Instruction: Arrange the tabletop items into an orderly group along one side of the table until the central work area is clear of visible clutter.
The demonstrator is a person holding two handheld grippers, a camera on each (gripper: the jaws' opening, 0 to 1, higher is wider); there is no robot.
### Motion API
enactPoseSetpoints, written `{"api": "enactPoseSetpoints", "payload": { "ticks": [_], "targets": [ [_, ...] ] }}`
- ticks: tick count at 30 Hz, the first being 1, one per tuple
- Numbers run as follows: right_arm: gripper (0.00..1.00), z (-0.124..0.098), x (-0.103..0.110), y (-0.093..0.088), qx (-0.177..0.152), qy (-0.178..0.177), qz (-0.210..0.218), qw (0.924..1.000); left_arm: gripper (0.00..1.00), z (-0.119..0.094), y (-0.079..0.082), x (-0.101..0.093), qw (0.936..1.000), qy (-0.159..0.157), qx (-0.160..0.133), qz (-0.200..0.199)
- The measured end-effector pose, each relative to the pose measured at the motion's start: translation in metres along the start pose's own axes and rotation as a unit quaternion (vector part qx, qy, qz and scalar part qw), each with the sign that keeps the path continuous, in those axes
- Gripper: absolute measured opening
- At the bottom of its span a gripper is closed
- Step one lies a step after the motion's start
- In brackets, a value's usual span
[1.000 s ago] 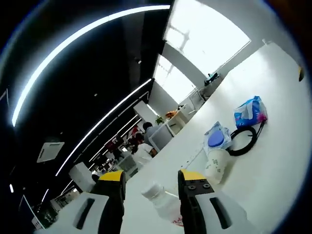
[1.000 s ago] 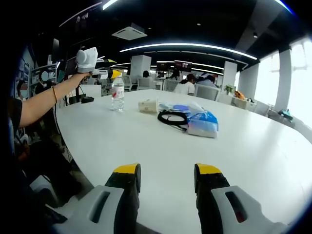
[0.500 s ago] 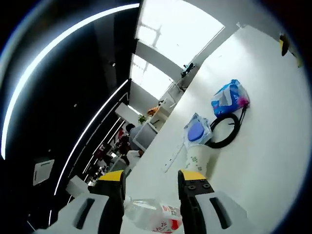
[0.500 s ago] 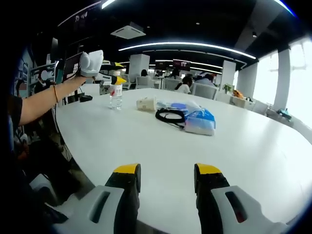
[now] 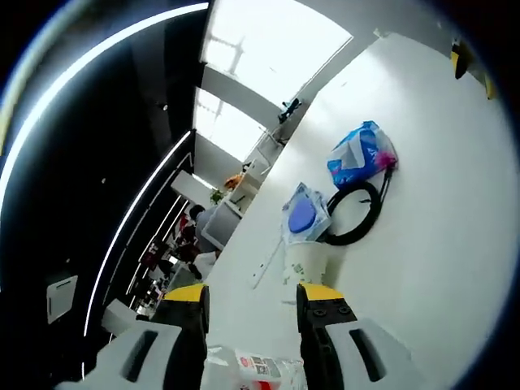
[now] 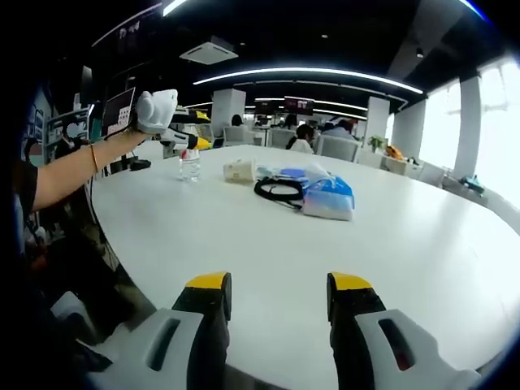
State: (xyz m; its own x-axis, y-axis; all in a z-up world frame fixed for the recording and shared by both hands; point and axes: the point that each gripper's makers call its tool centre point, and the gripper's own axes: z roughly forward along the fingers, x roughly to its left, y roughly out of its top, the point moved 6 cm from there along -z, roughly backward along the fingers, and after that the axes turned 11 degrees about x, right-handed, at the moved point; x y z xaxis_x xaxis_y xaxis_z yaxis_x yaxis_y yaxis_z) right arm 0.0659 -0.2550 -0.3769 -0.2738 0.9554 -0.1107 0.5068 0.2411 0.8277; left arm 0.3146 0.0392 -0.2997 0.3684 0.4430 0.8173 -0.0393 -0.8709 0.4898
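Open-plan office space surrounds a large white table (image 6: 268,244), with dark ceiling, long strip lights and bright windows along one side. Seated people are visible at desks beyond the table's far edge.

Items on the table sit in a loose cluster toward the far side. In the right gripper view, a clear water bottle (image 6: 188,164) stands upright at the left of the group. A pale paper cup (image 6: 238,171) lies on its side near it, then a coiled black cable (image 6: 278,191), with a blue and white tissue pack (image 6: 328,197) touching the cable on the right. In the left gripper view a wet wipes pack with a blue round lid (image 5: 303,215) lies between the cup (image 5: 305,262) and the tissue pack (image 5: 361,154), against the cable loop (image 5: 353,219).

Left gripper (image 5: 249,296): the jaws stand apart, one on each side of the water bottle (image 5: 258,370), whose label shows low between them. Contact with the bottle cannot be confirmed. The right gripper view shows this tool held in the person's hand (image 6: 156,110) just above and beside the bottle.

Right gripper (image 6: 276,288): jaws apart, nothing between them, positioned at the near table edge, well apart from the cluster.
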Motion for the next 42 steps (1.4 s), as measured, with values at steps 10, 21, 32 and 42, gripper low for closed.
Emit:
{"api": "enactPoseSetpoints", "payload": {
  "ticks": [10, 21, 32, 42],
  "targets": [
    [0.46, -0.003, -0.008, -0.006, 0.005, 0.002, 0.0, 1.0, 0.48, 0.016, 0.003, -0.017, 0.9974, -0.063, 0.03, -0.015],
    [0.47, 0.0, -0.011, -0.007, 0.001, 0.018, 0.006, 0.9998, 0.5, 0.03, 0.015, -0.03, 0.9876, -0.136, 0.078, 0.004],
    [0.47, 0.0, -0.018, -0.011, -0.004, 0.015, 0.014, 0.9998, 0.53, 0.054, 0.029, -0.036, 0.9765, -0.153, 0.149, 0.027],
    [0.46, 0.002, -0.025, -0.016, 0.005, 0.007, 0.019, 0.9998, 0.53, 0.073, 0.037, -0.037, 0.9696, -0.162, 0.169, 0.071]
  ]
}}
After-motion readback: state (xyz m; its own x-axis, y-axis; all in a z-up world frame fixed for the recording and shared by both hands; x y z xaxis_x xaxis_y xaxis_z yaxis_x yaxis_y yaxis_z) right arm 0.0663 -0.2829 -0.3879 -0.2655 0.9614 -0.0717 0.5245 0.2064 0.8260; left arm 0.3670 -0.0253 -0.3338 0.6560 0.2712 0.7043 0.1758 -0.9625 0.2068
